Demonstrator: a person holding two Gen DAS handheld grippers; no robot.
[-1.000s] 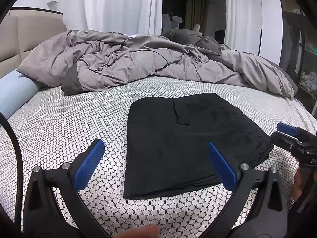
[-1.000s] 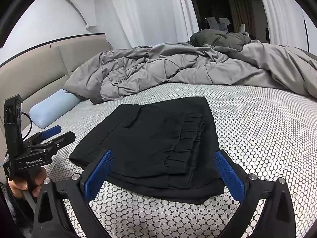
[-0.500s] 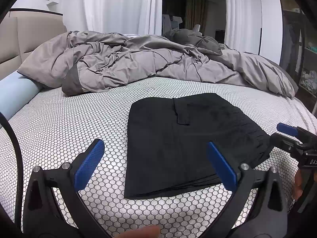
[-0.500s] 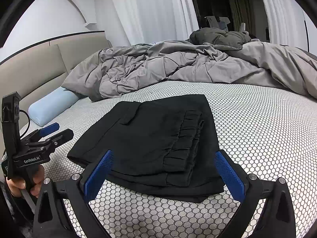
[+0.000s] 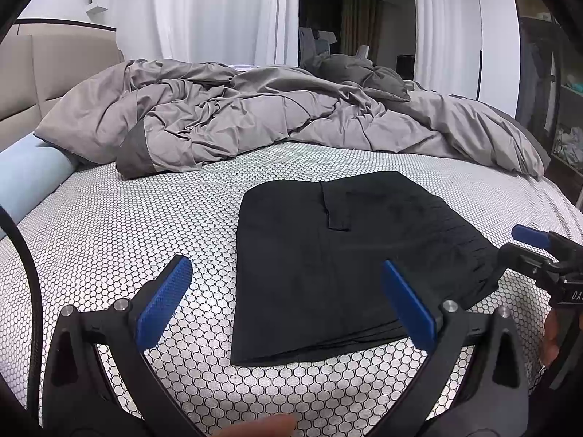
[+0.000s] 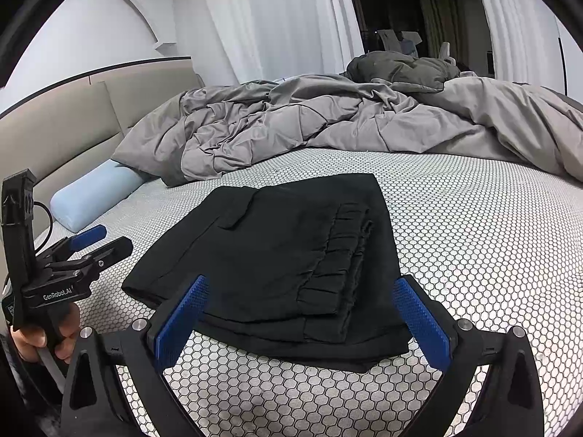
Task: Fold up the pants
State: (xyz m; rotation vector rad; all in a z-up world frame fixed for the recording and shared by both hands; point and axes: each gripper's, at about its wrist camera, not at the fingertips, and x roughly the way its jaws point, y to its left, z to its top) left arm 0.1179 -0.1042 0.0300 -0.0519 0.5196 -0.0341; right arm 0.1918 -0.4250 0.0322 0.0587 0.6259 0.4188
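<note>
Black pants (image 5: 339,266) lie folded into a flat rectangular stack on the honeycomb-patterned bed sheet (image 5: 127,225), pocket flap up and elastic waistband to the right. My left gripper (image 5: 288,306) is open, held above the sheet just short of the stack's near edge, nothing between its blue pads. In the right wrist view the same pants (image 6: 277,258) lie in front of my right gripper (image 6: 302,320), also open and holding nothing. The right gripper (image 5: 517,251) shows at the right edge of the left view; the left gripper (image 6: 98,244) shows at the left of the right view.
A crumpled grey duvet (image 5: 273,116) is piled across the far half of the bed. A light blue bolster pillow (image 6: 94,196) lies by the beige padded headboard (image 6: 73,123). White curtains (image 5: 218,14) hang behind. Bare sheet (image 6: 492,225) spreads to the right of the pants.
Both grippers have drawn back slightly from the pants and stayed open. The folded pants have not moved.
</note>
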